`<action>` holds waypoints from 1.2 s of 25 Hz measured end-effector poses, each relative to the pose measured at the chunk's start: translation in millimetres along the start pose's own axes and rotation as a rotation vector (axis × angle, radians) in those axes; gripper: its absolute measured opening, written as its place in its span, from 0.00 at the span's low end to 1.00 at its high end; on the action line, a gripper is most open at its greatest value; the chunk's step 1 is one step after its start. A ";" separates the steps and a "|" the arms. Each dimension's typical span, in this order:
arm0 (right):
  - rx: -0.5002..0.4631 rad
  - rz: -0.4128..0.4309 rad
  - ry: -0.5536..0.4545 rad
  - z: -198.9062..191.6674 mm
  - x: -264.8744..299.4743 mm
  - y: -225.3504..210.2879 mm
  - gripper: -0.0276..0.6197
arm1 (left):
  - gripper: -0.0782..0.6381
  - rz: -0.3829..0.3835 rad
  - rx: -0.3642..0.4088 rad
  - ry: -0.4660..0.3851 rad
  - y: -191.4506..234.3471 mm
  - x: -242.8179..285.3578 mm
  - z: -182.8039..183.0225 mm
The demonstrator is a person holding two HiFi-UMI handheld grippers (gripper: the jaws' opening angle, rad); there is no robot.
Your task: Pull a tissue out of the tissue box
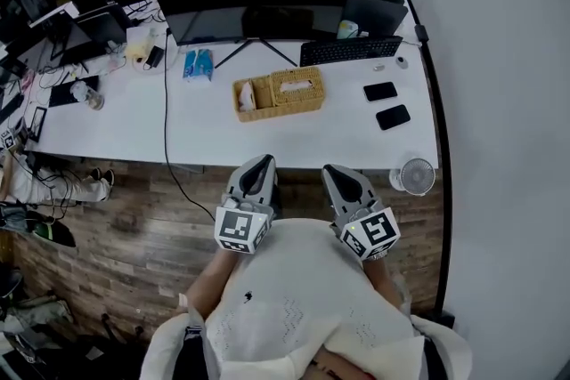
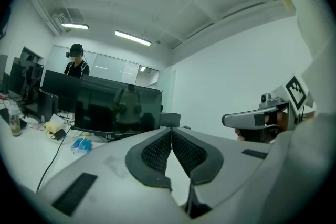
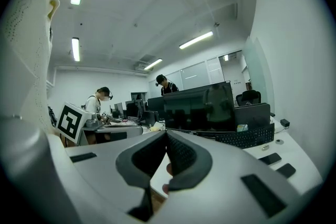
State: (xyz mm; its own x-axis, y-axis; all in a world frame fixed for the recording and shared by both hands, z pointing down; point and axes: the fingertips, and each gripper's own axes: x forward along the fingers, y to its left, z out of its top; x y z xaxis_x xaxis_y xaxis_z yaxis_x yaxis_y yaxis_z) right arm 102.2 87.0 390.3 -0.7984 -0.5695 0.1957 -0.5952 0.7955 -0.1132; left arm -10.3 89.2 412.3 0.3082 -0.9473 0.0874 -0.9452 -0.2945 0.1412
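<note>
Wicker tissue box (image 1: pixel 297 90) shows its tissue (image 1: pixel 296 86) only faintly.

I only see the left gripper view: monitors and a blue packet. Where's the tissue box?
Observer: In the head view, the wicker tissue box sits on the white desk, just in front of the keyboard.
Operator: Is my claw close?
Observer: No, the left gripper is at the desk's front edge, apart from the box.
Operator: And the other claw?
Observer: The right gripper is beside it, jaws together.
</note>
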 end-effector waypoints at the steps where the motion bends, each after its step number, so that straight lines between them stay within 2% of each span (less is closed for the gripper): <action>1: -0.003 -0.002 0.002 2.8 7.4 -3.2 0.04 | 0.13 -0.003 0.001 -0.003 5.5 6.6 3.2; 20: -0.006 -0.048 0.023 32.7 123.8 -67.4 0.04 | 0.13 -0.024 -0.022 0.012 105.2 108.0 24.8; 24: 0.002 -0.065 0.029 37.1 135.3 -79.4 0.04 | 0.13 -0.034 -0.027 0.022 113.7 123.7 25.3; 30: 0.021 -0.081 0.047 33.7 156.1 -93.5 0.04 | 0.13 -0.099 0.006 0.037 114.9 139.0 20.5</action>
State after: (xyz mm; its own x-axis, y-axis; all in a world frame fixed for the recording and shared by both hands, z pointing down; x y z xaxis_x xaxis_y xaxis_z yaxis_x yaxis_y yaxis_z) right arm 30.2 -83.3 398.5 -0.7426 -0.6211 0.2508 -0.6599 0.7424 -0.1154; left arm -78.3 -78.9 420.5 0.4038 -0.9082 0.1101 -0.9105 -0.3873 0.1448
